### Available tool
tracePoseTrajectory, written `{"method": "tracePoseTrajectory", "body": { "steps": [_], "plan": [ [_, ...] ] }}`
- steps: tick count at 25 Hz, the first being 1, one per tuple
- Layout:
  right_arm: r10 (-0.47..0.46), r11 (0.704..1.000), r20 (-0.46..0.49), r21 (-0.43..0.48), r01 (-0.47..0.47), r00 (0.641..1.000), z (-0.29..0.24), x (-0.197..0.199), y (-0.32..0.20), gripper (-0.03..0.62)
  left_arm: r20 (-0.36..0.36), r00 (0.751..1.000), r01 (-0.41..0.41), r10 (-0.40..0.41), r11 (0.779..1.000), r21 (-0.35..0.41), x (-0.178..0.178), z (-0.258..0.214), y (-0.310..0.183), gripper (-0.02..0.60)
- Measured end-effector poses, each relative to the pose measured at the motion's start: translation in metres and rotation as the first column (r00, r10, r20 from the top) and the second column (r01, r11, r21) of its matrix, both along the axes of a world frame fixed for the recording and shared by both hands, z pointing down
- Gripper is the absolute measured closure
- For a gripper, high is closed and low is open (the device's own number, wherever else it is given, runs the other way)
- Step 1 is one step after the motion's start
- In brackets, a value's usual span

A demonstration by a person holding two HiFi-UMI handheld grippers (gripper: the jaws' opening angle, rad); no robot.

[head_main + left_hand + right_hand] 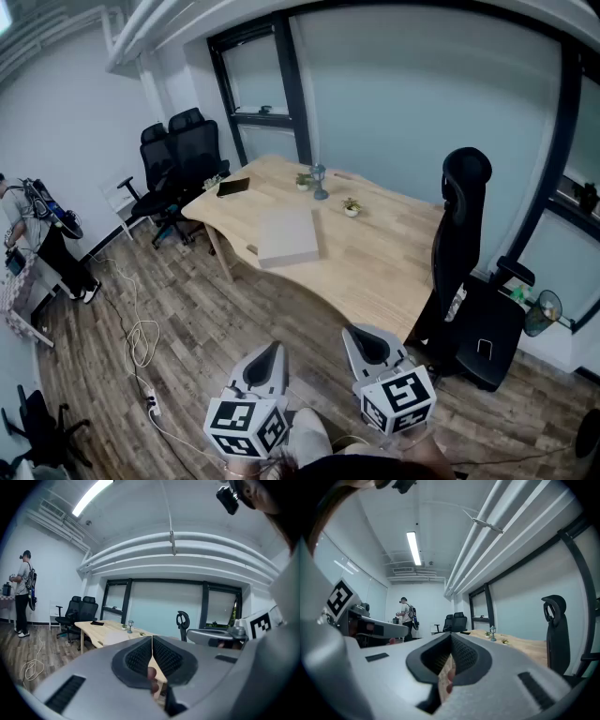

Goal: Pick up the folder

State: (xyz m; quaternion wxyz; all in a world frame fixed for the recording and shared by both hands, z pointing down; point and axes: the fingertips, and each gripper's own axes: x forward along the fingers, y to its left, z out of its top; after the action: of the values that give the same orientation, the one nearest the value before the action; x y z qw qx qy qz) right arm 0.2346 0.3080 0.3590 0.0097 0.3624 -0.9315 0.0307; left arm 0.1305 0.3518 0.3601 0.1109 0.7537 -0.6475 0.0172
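So the folder (288, 237) is lying flat on the wooden desk (394, 262), near the front edge on the left half, with nothing touching it. Both claws are well short of it, down at the bottom of the head view over the plank floor (187, 309). The left gripper (273, 349) has its jaws pressed together with nothing in them, and it's the same deal for the right gripper (356, 334): closed up, empty. As for containers, there are two little pots on the desk behind the folder, one (352, 208) toward the middle and one (303, 181) further back, each with a small green plant in it. A black office chair (466, 272) sits at the desk's right end.
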Motion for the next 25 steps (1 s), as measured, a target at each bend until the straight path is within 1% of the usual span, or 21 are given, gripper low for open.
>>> {"method": "tracePoseTrajectory", "body": {
  "steps": [4, 12, 19, 23, 25],
  "plan": [
    [0.005, 1.000, 0.009, 0.008, -0.005, 1.000, -0.002, -0.009, -0.005, 0.592, -0.008, 1.000, -0.006, 0.006, 1.000, 0.005, -0.010, -0.001, -0.005, 0.575],
    [0.006, 1.000, -0.043, -0.008, -0.006, 0.999, 0.011, -0.029, -0.023, 0.591, -0.022, 0.999, -0.024, 0.024, 1.000, -0.002, -0.025, 0.005, -0.027, 0.574],
    [-0.023, 0.999, -0.043, -0.039, 0.021, 0.999, 0.017, -0.047, -0.041, 0.586, -0.040, 0.999, -0.033, 0.033, 0.999, -0.015, -0.044, 0.009, -0.047, 0.569],
    [-0.021, 0.998, -0.042, -0.055, 0.019, 0.999, 0.020, -0.056, -0.053, 0.583, -0.055, 0.997, -0.047, 0.045, 0.998, -0.030, -0.054, 0.014, -0.059, 0.517],
    [-0.028, 0.997, -0.042, -0.071, 0.025, 0.999, 0.023, -0.063, -0.060, 0.564, -0.060, 0.997, -0.048, 0.046, 0.998, -0.037, -0.062, 0.016, -0.065, 0.506]
  ]
}}
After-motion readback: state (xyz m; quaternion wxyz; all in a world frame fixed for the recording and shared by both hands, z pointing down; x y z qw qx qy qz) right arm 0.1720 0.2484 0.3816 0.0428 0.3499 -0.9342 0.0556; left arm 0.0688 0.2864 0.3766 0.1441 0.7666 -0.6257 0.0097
